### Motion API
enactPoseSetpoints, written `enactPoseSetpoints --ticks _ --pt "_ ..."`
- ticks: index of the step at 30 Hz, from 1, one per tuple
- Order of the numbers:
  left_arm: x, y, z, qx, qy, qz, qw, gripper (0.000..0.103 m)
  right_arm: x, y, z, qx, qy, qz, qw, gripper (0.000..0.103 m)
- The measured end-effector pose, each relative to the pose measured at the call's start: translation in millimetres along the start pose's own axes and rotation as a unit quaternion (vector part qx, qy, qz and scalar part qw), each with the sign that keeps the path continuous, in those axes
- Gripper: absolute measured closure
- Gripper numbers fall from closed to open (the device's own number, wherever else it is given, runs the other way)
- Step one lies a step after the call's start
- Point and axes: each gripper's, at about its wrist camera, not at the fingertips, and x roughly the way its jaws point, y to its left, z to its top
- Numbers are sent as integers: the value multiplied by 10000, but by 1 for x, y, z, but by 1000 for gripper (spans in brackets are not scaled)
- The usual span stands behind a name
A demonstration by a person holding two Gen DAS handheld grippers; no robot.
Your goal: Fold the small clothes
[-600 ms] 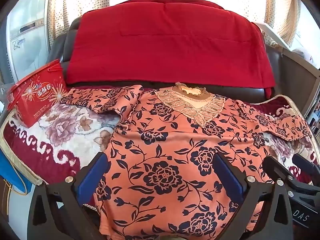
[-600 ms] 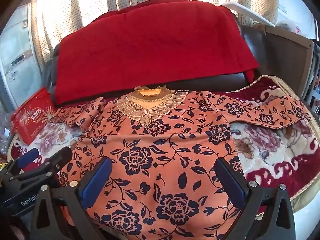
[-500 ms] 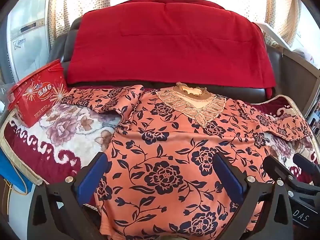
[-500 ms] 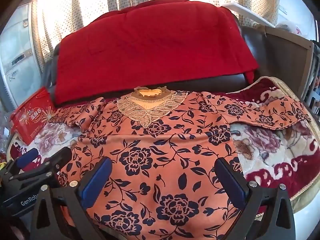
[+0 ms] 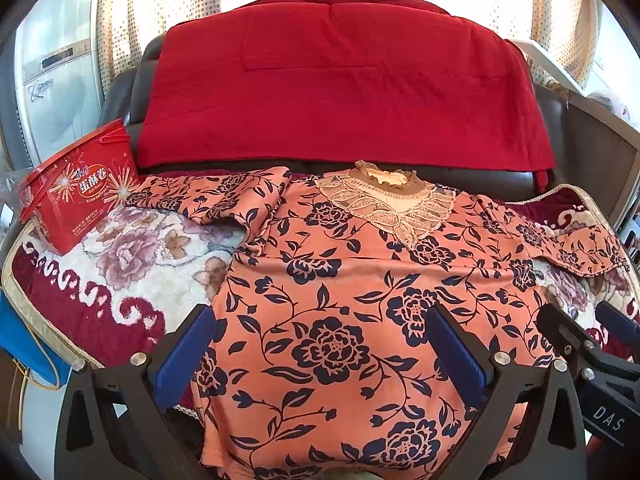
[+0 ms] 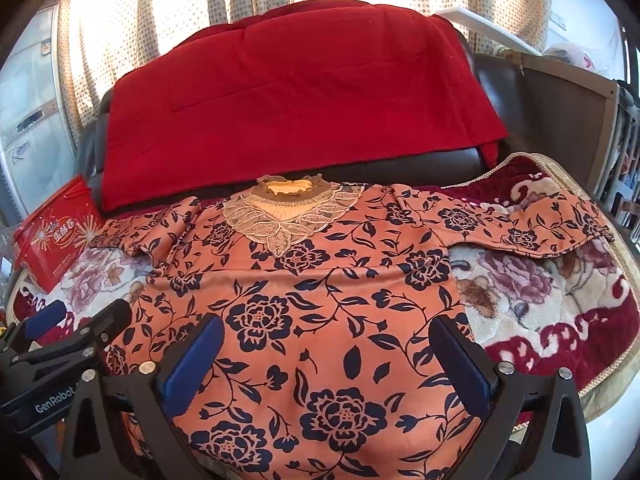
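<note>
An orange top with navy flowers lies flat, face up, on a floral blanket, its lace collar at the far end and both sleeves spread out. It also shows in the right wrist view. My left gripper is open above the top's lower hem, holding nothing. My right gripper is open and empty over the same hem, a little to the right. Each gripper shows at the edge of the other's view: the right one, the left one.
A red snack box stands on the blanket's far left corner. A red quilt drapes over the dark sofa back behind the top. A wooden panel stands at the right, a white appliance at the left.
Both grippers have barely shifted; the view moves slightly back. The top lies as before.
</note>
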Motion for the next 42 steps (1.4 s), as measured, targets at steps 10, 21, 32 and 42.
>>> enactPoseSetpoints --ticks 10,21,32,42 --pt "0 -1 -2 31 22 16 10000 0 0 3 -4 -35 -119 -64 9999 0" --pt "3 -2 -2 35 35 12 10000 0 -2 0 -1 -46 -305 -78 9995 0" --pt "3 -3 -2 41 44 12 10000 0 0 -1 2 -53 -187 -67 9998 0" --pt "2 -6 -1 67 61 2 10000 0 -2 -1 2 -58 -218 9 9997 0"
